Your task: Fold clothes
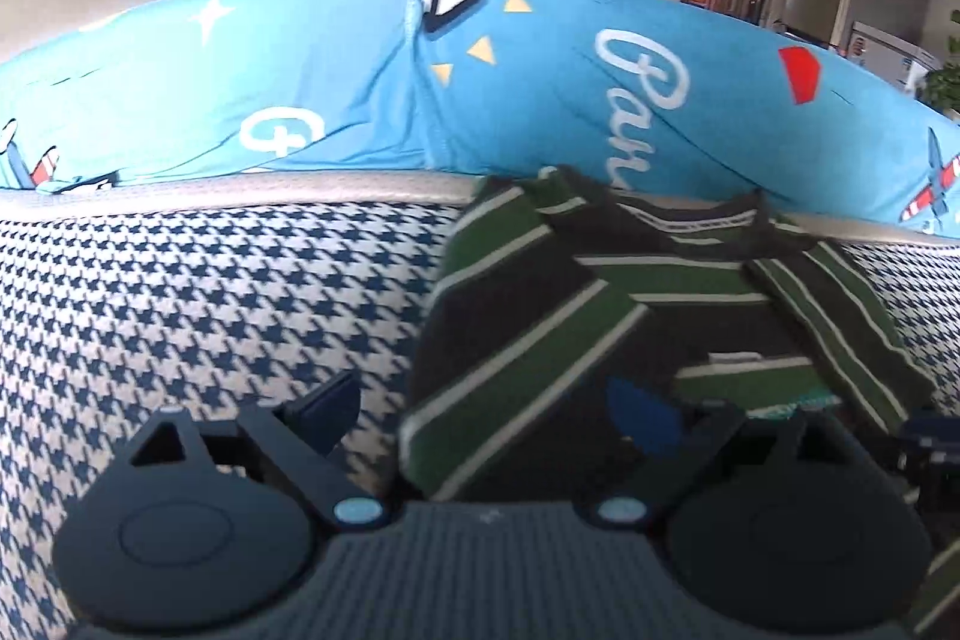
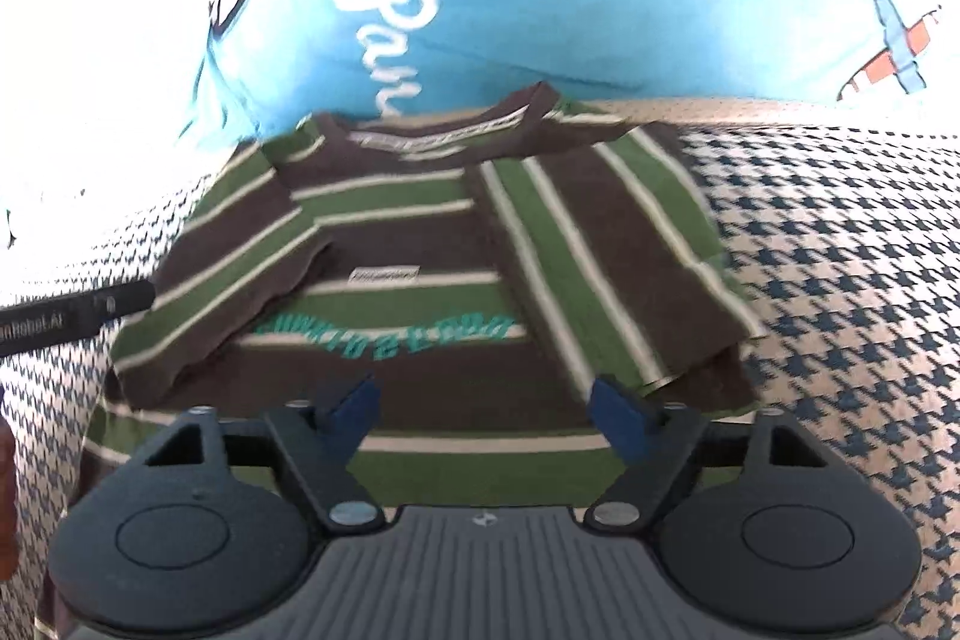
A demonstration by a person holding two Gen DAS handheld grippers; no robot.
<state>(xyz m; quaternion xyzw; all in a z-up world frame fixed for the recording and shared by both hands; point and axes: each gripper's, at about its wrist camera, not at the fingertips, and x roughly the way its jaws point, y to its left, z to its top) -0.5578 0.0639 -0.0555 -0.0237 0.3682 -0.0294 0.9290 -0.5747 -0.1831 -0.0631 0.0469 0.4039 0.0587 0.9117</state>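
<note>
One striped shirt [image 2: 420, 244] lies flat on the houndstooth cushion [image 2: 840, 280], both sleeves folded in, collar against one blue pillow [image 2: 660, 16]. Two tools: left tool [image 1: 486, 412] spread wide, empty; right tool [image 2: 486, 412] apart, gripping nothing, above the hem.

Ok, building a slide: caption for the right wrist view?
Open right tool above striped shirt, sleeves folded in, on houndstooth cover.

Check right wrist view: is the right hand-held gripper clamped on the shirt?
No. The right hand-held gripper stands open above the striped shirt, its blue pads apart with no cloth pinched between them.
</note>
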